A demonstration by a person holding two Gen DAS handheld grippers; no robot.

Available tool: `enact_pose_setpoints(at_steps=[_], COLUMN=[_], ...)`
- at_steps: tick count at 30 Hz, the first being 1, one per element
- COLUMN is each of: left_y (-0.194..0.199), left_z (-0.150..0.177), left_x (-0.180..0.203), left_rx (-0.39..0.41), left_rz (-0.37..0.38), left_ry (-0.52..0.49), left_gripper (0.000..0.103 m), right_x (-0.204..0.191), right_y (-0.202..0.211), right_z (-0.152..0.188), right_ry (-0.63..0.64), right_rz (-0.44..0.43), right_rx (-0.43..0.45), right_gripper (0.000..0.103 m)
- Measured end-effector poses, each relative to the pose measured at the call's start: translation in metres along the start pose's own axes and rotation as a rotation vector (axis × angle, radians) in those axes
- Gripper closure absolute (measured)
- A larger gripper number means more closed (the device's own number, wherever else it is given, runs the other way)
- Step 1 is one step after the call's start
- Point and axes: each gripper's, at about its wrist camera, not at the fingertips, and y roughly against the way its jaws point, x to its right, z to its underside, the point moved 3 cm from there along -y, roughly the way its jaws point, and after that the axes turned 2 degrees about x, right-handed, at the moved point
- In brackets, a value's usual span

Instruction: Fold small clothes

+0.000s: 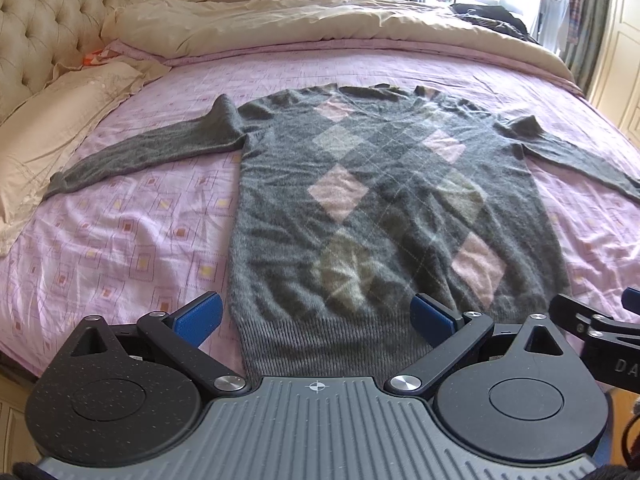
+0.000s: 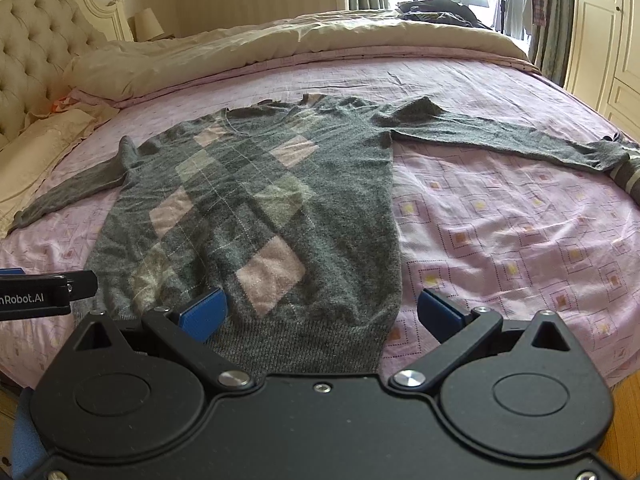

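Grey sweater (image 1: pixel 384 208) lies flat; only the right view shows its cuff (image 2: pixel 628 172); both claws gape, empty.

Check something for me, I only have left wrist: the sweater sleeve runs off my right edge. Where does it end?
Observer: On the bed. In right wrist, the argyle sweater has that sleeve stretched out across the pink sheet, and it ends in a rumpled cuff near the bed's side.
Operator: Right gripper's jaws? I only see a sliver of it.
Observer: The right gripper is open with nothing between its jaws. They straddle the hem corner, one over the ribbing and the other over the sheet.
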Motion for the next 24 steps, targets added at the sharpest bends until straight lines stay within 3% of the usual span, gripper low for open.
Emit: enact_pose_setpoints(at_steps=[9, 12, 15, 19, 24], left_y=[-0.025, -0.036, -0.049, -0.069, -0.095], left_z=[-0.031, -0.038, -0.045, -0.054, -0.065], left_x=[0.007, 0.01, 0.013, 0.014, 0.014], left_rx=[0.045, 0.048, 0.052, 0.083, 0.087], left_rz=[-0.013, 0.0, -0.005, -0.071, -0.082], left_ry=[-0.028, -0.025, -0.037, -0.078, -0.097], left_gripper=[0.001, 0.001, 0.001, 0.001, 0.001], right_x=[0.035, 0.057, 0.089, 0.148, 0.231], right_y=[-0.019, -0.031, -0.045, -0.064, -0.081], right_z=[-0.023, -0.032, -0.044, -0.059, -0.082], right_ry=[-0.036, -0.074, -0.116, -0.209, -0.301], right_rz=[0.008, 0.009, 0.043, 0.092, 0.221], right_rx=[0.02, 0.013, 0.004, -0.003, 0.041], right_gripper=[0.002, 0.009, 0.015, 0.028, 0.035])
